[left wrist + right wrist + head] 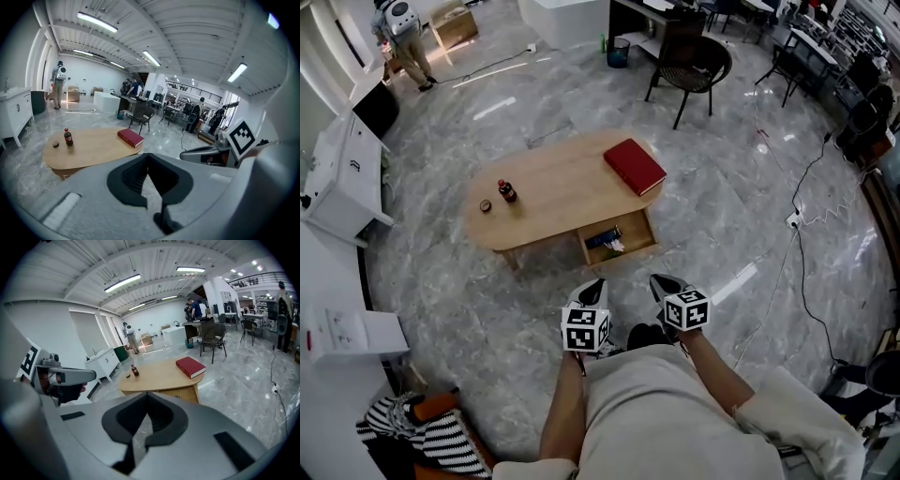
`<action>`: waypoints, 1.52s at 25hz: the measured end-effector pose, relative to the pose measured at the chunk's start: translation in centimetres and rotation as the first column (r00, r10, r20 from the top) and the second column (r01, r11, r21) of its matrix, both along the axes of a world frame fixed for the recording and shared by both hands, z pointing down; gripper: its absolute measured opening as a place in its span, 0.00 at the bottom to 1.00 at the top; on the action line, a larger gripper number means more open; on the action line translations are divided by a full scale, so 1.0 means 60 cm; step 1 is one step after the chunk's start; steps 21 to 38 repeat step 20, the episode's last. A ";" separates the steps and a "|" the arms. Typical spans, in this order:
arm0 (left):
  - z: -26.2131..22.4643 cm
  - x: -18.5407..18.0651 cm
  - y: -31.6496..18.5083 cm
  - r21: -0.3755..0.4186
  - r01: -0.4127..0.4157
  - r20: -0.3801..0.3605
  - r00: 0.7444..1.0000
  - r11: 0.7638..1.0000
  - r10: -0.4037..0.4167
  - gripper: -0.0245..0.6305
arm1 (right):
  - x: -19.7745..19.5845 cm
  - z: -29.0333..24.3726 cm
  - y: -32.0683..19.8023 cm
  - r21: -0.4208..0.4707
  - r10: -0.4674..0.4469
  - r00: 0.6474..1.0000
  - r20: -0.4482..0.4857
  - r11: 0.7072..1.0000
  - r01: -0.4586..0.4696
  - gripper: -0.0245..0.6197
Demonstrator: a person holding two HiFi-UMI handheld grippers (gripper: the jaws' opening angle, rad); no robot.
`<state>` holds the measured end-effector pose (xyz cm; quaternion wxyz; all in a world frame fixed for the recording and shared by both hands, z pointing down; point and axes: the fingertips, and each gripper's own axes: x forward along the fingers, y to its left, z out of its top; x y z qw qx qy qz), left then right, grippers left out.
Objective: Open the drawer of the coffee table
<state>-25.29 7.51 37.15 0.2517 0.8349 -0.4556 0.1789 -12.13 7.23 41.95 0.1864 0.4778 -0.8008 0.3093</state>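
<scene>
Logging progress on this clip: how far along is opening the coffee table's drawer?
Done: the drawer stands pulled out from the coffee table, with items showing inside. In hand: nothing; the left hand-held gripper and right hand-held gripper are shut, empty and apart from the table. Left: apparently nothing, unless it should slide out further.

Pale honey wood on the coffee table (553,202) and its drawer (623,253), deep red on the book (634,166), dark brown with a red cap and label on the bottle (507,191). Grey marbling with white veins across the floor (750,187), black on the chair (694,64), white on the cabinet (342,178). Black-and-white square markers on the grey left gripper (594,285) and right gripper (662,280), black-and-white stripes on the cloth (450,445).
</scene>
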 end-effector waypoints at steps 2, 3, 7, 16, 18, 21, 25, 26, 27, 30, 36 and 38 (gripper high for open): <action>0.001 -0.010 0.001 -0.002 0.021 -0.003 1.000 1.000 -0.021 0.05 | -0.004 0.003 0.001 -0.001 0.000 1.000 -0.003 1.000 0.000 0.06; 0.002 -0.017 0.003 -0.007 0.035 -0.005 0.999 0.999 -0.035 0.05 | -0.007 0.003 0.002 0.000 -0.001 1.000 -0.005 1.000 0.001 0.06; 0.010 -0.039 0.004 -0.019 0.089 -0.004 0.996 0.996 -0.089 0.05 | -0.016 0.004 0.002 0.007 0.010 1.000 0.010 1.000 -0.010 0.06; 0.009 -0.021 0.003 -0.012 0.047 -0.007 0.999 0.999 -0.047 0.05 | -0.010 0.002 0.001 0.021 0.004 1.000 -0.022 1.000 -0.003 0.06; 0.011 -0.018 0.005 -0.015 0.037 -0.007 0.999 0.999 -0.037 0.05 | -0.012 0.000 0.001 0.023 -0.003 1.000 -0.021 1.000 0.003 0.06; 0.012 -0.016 0.007 -0.015 0.026 -0.008 1.000 1.000 -0.026 0.05 | -0.015 0.000 0.003 0.023 -0.008 1.000 -0.016 1.000 0.008 0.06; 0.012 -0.016 0.007 -0.015 0.026 -0.008 1.000 1.000 -0.026 0.05 | -0.015 0.000 0.003 0.023 -0.008 1.000 -0.016 1.000 0.008 0.06; 0.012 -0.016 0.007 -0.015 0.026 -0.008 1.000 1.000 -0.026 0.05 | -0.015 0.000 0.003 0.023 -0.008 1.000 -0.016 1.000 0.008 0.06; 0.012 -0.016 0.007 -0.015 0.026 -0.008 1.000 1.000 -0.026 0.05 | -0.015 0.000 0.003 0.023 -0.008 1.000 -0.016 1.000 0.008 0.06; 0.012 -0.016 0.007 -0.015 0.026 -0.008 1.000 1.000 -0.026 0.05 | -0.015 0.000 0.003 0.023 -0.008 1.000 -0.016 1.000 0.008 0.06; 0.012 -0.016 0.007 -0.015 0.026 -0.008 1.000 1.000 -0.026 0.05 | -0.015 0.000 0.003 0.023 -0.008 1.000 -0.016 1.000 0.008 0.06; 0.012 -0.016 0.007 -0.015 0.026 -0.008 1.000 1.000 -0.026 0.05 | -0.015 0.000 0.003 0.023 -0.008 1.000 -0.016 1.000 0.008 0.06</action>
